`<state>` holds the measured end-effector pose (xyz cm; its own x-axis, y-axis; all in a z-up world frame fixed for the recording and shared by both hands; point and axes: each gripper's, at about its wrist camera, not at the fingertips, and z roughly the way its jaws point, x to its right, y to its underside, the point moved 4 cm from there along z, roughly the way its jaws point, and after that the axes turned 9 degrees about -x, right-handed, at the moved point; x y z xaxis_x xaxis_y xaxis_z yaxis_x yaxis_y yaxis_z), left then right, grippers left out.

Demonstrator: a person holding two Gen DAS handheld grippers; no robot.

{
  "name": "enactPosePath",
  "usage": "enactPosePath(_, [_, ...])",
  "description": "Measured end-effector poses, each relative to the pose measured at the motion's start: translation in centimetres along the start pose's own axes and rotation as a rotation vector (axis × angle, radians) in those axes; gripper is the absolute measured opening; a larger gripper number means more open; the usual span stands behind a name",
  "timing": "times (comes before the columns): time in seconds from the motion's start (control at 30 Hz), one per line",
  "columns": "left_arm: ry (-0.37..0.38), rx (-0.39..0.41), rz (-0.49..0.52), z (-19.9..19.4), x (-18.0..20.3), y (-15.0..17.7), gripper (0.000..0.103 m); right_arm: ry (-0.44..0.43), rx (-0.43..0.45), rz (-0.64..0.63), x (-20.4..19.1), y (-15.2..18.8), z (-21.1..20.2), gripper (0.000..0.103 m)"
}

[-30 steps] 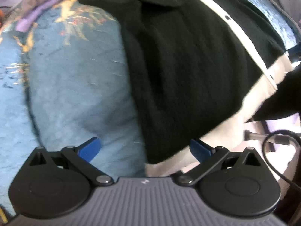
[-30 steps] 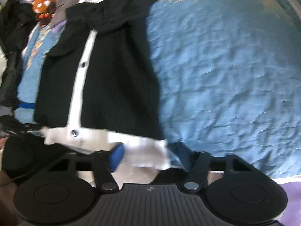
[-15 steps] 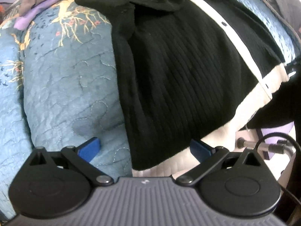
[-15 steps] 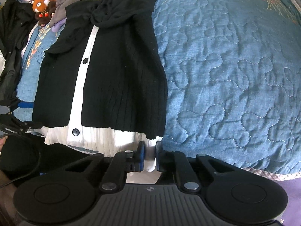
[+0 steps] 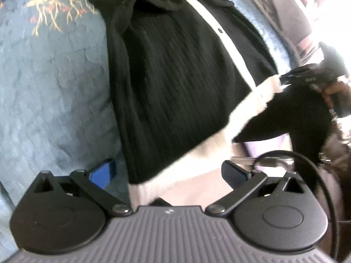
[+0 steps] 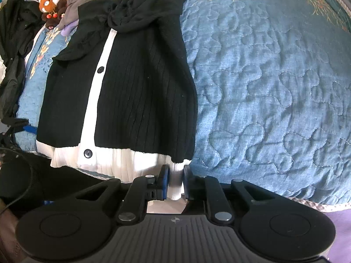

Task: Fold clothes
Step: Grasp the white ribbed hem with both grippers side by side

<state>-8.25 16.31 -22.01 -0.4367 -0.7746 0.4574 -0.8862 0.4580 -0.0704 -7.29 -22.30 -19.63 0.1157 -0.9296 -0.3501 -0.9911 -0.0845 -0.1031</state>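
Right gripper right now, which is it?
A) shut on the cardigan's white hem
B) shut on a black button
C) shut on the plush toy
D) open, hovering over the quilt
A: in the right wrist view the right gripper has its jaws pinched on the white ribbed hem at the near corner of the black cardigan; the quilt lies beside it, and the plush toy sits far off.

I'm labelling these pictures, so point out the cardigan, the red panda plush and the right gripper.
cardigan [image 6: 140,100]: right wrist view, black ribbed front.
red panda plush [image 6: 51,1]: right wrist view, face.
right gripper [image 6: 175,180]: right wrist view, between fingertips.
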Motion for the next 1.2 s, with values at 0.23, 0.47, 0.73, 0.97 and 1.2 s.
enactPosePath(0.23, [-0.012,0.027,-0.029,-0.2,-0.5,-0.1,0.084,0.009,-0.001,-0.004,-0.3,-0.1,0.1,0.016])
enactPosePath(0.47, [-0.231,0.028,-0.099,0.3,0.1,-0.7,0.038,0.028,0.011,-0.007,-0.7,-0.1,0.1,0.013])
enactPosePath(0.73, [-0.430,0.049,-0.179,0.3,2.1,-0.7,0.019,0.077,0.034,-0.042,-1.0,-0.1,-0.1,0.008])
enactPosePath(0.97, [-0.474,0.065,-0.170,0.2,3.4,-1.0,0.006,0.093,0.068,-0.053,-1.3,0.1,-0.6,0.008])
enactPosePath(1.2, [-0.492,0.092,-0.162,1.9,5.5,-1.2,0.006,0.085,0.090,-0.051,-1.7,0.3,-0.9,0.008])
